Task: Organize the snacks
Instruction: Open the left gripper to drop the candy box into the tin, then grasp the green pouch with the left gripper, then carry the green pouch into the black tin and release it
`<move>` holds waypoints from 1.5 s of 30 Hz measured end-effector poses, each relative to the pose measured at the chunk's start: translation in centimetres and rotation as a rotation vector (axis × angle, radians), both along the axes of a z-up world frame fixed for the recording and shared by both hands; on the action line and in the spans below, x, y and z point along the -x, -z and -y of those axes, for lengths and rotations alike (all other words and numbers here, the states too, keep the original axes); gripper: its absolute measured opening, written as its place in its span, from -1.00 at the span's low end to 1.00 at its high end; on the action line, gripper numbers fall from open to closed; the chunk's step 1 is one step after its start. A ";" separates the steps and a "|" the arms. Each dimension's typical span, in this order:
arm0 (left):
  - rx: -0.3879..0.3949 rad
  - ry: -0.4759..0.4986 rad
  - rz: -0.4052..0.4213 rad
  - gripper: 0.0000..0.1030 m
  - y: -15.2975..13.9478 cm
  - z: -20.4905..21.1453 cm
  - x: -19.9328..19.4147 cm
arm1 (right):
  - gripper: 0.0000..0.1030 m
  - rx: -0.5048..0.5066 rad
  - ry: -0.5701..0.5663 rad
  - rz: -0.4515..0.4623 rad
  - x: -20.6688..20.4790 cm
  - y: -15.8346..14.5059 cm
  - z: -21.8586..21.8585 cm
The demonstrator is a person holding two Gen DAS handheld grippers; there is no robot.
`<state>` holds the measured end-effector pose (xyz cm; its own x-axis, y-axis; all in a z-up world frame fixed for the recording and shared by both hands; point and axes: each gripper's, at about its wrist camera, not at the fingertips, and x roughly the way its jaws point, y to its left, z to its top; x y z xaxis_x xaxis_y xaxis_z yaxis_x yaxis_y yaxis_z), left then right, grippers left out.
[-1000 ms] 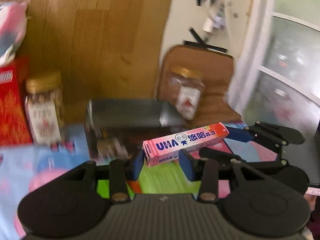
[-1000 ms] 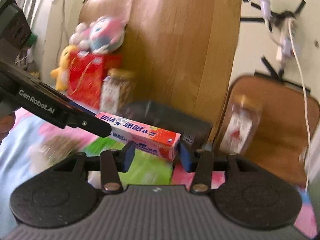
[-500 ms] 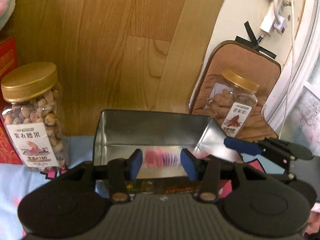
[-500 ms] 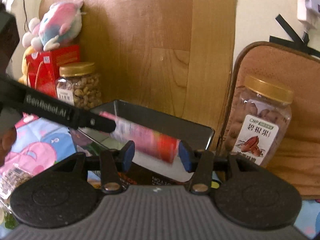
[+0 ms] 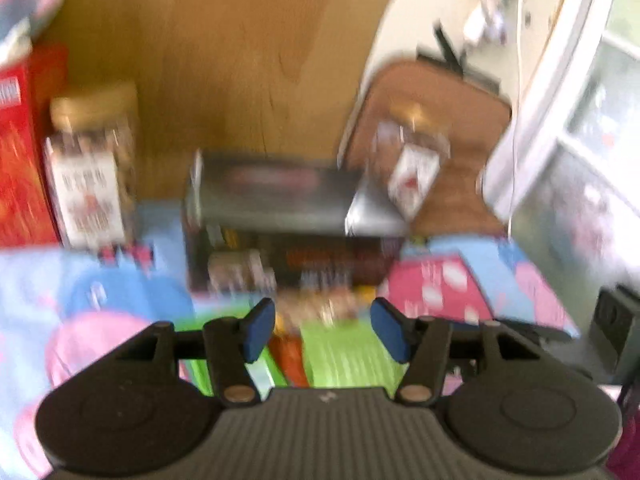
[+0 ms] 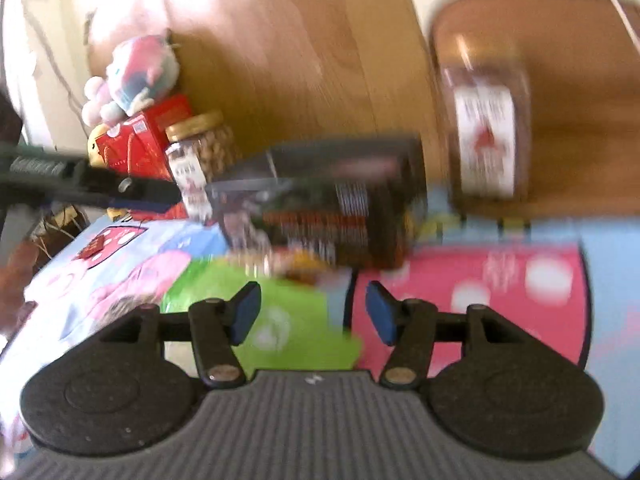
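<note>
We see both frames badly blurred. Our left gripper (image 5: 322,330) has its blue-padded jaws opening, with nothing between them. Our right gripper (image 6: 311,313) likewise has its jaws opening on empty space. The open rectangular metal tin with dark printed sides (image 5: 280,216) stands ahead of both grippers on the worktop's bright cartoon-printed cloth (image 6: 472,280), against the wooden board (image 5: 224,60). Left of the tin stands a gold-lidded clear jar of nuts (image 5: 90,172); right of it, a second gold-lidded jar (image 6: 486,128). We cannot make out what lies inside the tin.
</note>
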<state>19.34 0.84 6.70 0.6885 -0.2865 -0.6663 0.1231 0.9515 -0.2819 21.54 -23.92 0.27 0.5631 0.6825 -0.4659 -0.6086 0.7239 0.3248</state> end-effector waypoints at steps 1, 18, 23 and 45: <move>-0.017 -0.004 -0.021 0.05 0.7 0.4 0.0 | 0.18 -0.011 0.004 -0.027 0.2 0.5 0.1; 0.034 -0.088 -0.063 -0.41 3.6 0.0 2.5 | 0.19 -0.128 0.008 -0.177 2.8 2.0 1.3; 0.038 -0.096 -0.063 -0.41 3.9 -0.3 2.5 | 0.20 -0.194 0.000 -0.225 3.2 2.3 1.5; -0.020 -0.157 0.151 -0.43 -3.9 -1.2 -5.8 | -0.71 -0.145 0.056 0.043 -4.7 -5.5 -3.0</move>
<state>25.09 2.04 10.62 0.8159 -0.1556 -0.5569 0.0121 0.9675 -0.2526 26.26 -20.97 5.78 0.6196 0.7077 -0.3396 -0.5838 0.7046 0.4033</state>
